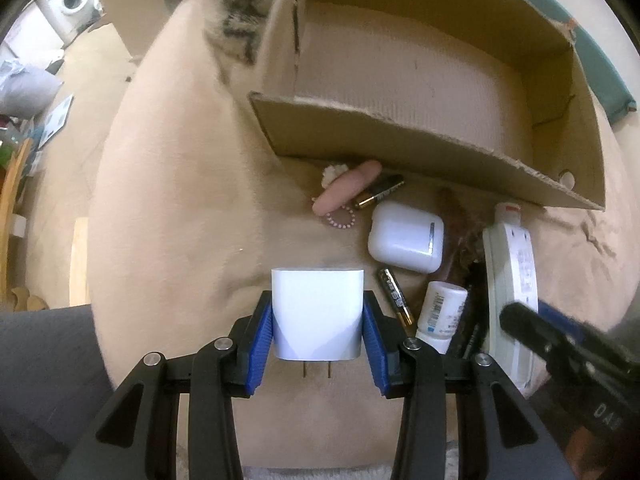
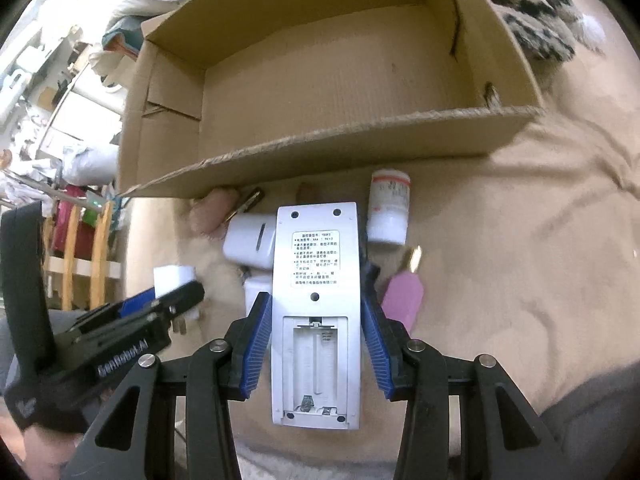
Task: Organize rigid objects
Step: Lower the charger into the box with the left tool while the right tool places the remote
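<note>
Pinched between the blue ribbed pads of the left gripper: a white, smooth plastic wall charger, rounded at the corners, two metal prongs pointing back toward the wrist. Clamped likewise in the right gripper: a long white plastic remote control, back side up, battery bay uncovered and empty, long axis running along the fingers and toward the box. Directly ahead of both claws, beyond the low near wall: the open brown corrugated cardboard box, floor bare, raw edge frayed. Probably a short carry forward and over that wall for each load; the left gripper looks slightly nearer to it.

On the soft beige fleece blanket, between claws and box: a glossy white earbud case, two black-and-gold cylindrical batteries, a pink rounded oblong piece, a small white labelled bottle, a flat pink tag-shaped item.
</note>
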### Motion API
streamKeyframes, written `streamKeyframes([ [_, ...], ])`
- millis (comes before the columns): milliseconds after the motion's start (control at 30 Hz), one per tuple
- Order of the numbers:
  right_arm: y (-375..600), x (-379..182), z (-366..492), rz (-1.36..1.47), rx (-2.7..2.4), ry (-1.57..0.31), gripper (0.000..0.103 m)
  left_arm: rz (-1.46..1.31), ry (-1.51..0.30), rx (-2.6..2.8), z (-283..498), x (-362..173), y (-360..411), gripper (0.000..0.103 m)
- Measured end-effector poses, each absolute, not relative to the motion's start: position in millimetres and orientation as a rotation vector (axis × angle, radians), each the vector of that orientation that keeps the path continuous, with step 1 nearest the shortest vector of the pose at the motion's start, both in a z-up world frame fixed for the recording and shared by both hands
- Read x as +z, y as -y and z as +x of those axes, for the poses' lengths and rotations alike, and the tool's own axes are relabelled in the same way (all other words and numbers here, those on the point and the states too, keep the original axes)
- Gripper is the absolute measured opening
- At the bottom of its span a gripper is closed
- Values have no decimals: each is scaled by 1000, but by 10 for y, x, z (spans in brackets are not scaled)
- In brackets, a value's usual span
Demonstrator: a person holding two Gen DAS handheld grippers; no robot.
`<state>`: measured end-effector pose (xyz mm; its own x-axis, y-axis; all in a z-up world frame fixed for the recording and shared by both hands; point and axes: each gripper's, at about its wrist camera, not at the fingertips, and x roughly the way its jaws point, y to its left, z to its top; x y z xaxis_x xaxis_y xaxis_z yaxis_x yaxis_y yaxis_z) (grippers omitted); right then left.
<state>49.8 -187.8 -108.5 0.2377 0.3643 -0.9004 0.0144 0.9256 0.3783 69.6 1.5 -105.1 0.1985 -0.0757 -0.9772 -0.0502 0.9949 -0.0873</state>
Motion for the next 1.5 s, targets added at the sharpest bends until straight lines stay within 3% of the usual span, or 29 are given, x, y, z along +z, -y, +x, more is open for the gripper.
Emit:
streamKeyframes([
  [233,2017,-762,362,369,301,-1249,47,-123,-1296,-1,520,-683,-205,38],
  [467,2218,-345,560,391,333,-1149,47,-102,-1196,-22,879,-154,-2,38],
  [733,2299,-155,1157,357,314,-1089,47,-56,-1162,-44,1487,13,262,38],
  [1133,2205,-594,1705,242,263,-1026,47,83,-1171,-68,2037,-593,615,38],
  [1500,2108,-922,1808,162,208,-1115,47,115,-1165,-73,2067,-847,609,38],
])
